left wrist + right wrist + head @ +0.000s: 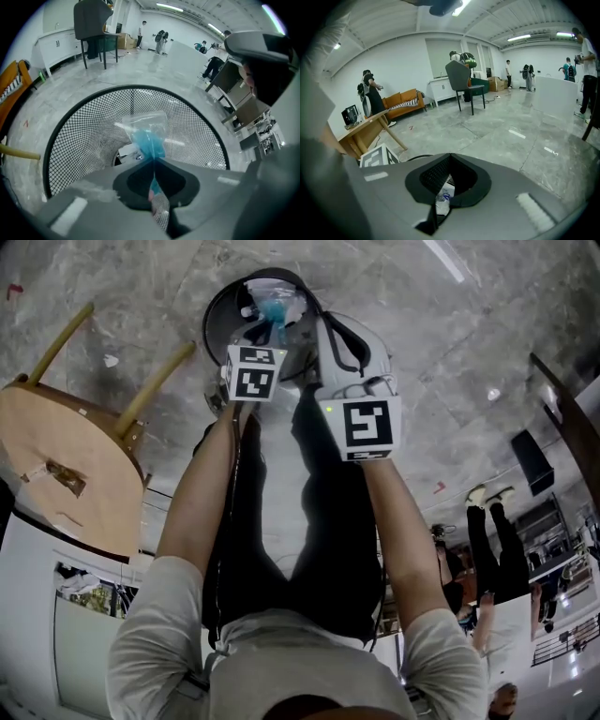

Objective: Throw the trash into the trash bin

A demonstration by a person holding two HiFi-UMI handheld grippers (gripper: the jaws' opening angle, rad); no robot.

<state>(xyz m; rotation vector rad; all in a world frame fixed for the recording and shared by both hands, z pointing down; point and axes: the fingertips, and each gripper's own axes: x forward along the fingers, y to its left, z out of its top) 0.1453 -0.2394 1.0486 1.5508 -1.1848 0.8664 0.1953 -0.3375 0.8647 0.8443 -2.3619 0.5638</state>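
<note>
With the left gripper [154, 159] pinching the plastic bag [146, 136] above the trash bin [79, 140] mouth and the right gripper [450, 154] pressed together, empty, beside it, the light bag may cling to the jaws or drift past the rim on release.

bag [147, 136] above bin [84, 136] (in left gripper [153, 164]) | table [56, 456] left

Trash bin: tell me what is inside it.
White scraps lie on the trash bin's bottom. The blue plastic bag pinched in the left gripper hides much of the rest.
</note>
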